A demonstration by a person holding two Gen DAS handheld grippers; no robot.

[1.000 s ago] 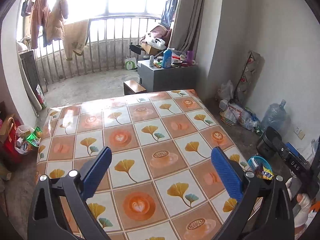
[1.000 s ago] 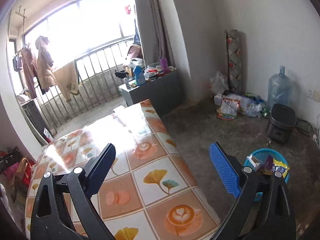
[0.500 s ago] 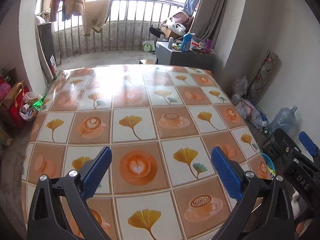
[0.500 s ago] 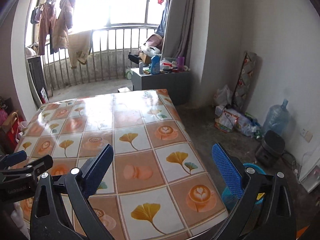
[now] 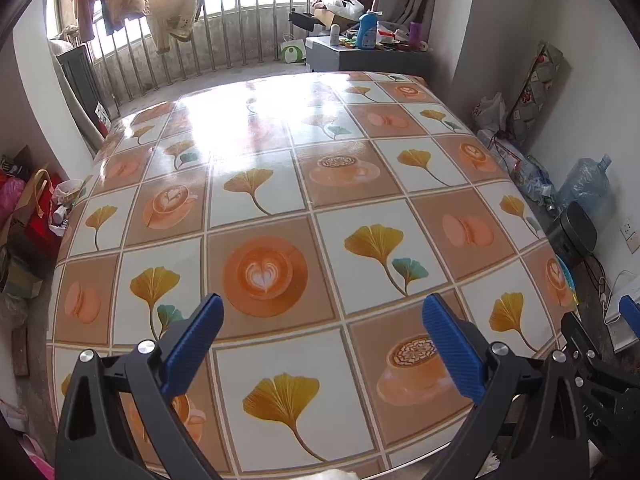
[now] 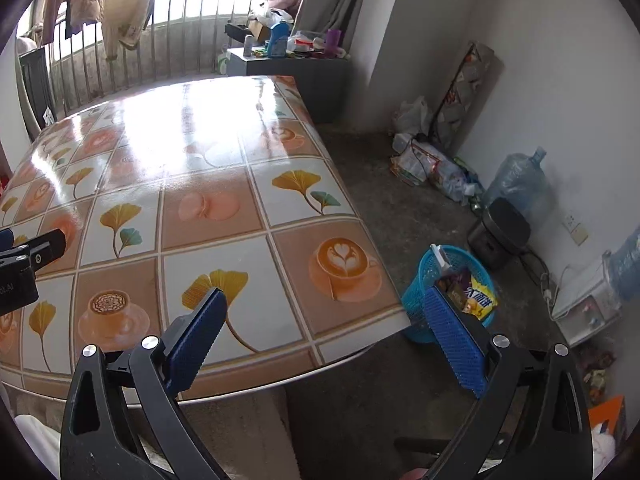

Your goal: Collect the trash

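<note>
My left gripper (image 5: 322, 340) is open and empty above the near part of the table (image 5: 280, 184), which has a tile-pattern cloth with cups and ginkgo leaves. My right gripper (image 6: 324, 332) is open and empty over the table's near right corner (image 6: 360, 320). A blue trash basket (image 6: 424, 280) stands on the floor right of the table, holding snack wrappers (image 6: 476, 296). A sliver of the basket shows in the left wrist view (image 5: 567, 276). The left gripper shows at the left edge of the right wrist view (image 6: 24, 264).
A black cooker (image 6: 500, 232) and a water jug (image 6: 516, 180) stand by the right wall, with bags of clutter (image 6: 432, 164) behind. A grey cabinet (image 6: 288, 68) with bottles stands beyond the table. Bags (image 5: 36, 208) lie left of the table.
Both grippers have tilted downward and drawn back toward the table's near edge. The basket has come fully into the right wrist view. Both stay open.
</note>
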